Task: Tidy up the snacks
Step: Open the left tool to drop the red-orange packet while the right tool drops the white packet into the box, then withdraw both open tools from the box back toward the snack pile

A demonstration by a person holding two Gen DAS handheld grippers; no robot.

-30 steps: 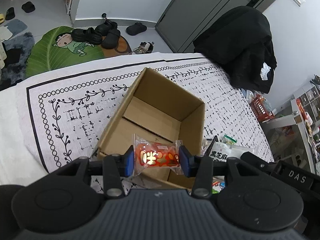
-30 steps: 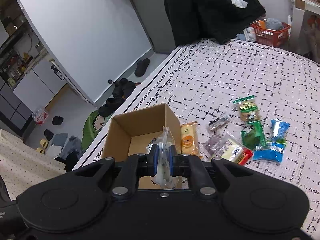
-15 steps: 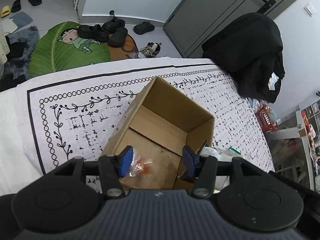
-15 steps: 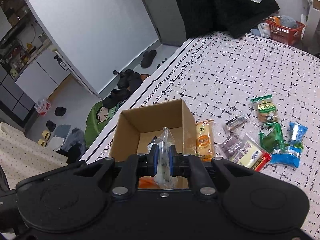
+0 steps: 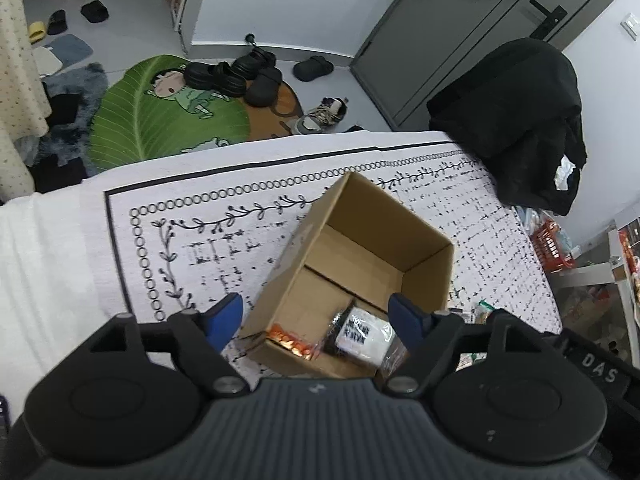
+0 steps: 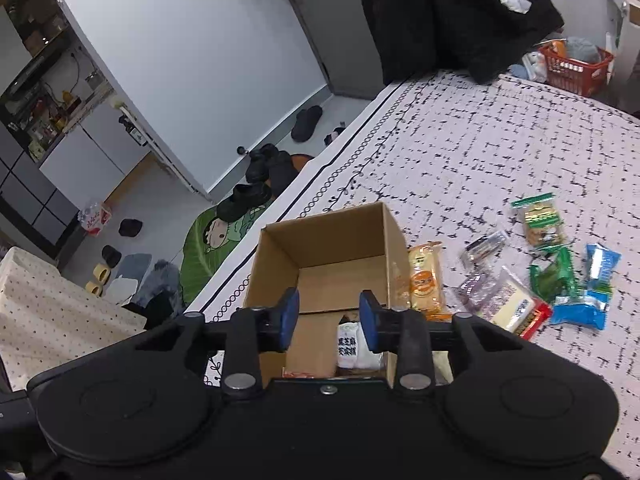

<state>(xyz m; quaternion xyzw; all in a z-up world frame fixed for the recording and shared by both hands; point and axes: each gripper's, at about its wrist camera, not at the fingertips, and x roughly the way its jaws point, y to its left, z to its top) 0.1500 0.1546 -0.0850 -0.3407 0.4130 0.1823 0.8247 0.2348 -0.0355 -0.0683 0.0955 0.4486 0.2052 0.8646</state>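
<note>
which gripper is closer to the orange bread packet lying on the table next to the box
Right. The right gripper, jaws opening and empty, hangs over the cardboard box just left of the orange bread packet; the left gripper is over the box's far side.

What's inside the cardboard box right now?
Inside the cardboard box lie two packets at its near end: an orange snack packet and a white packet with black lettering. The far half is bare cardboard. The near corners are hidden behind the gripper bodies.
</note>
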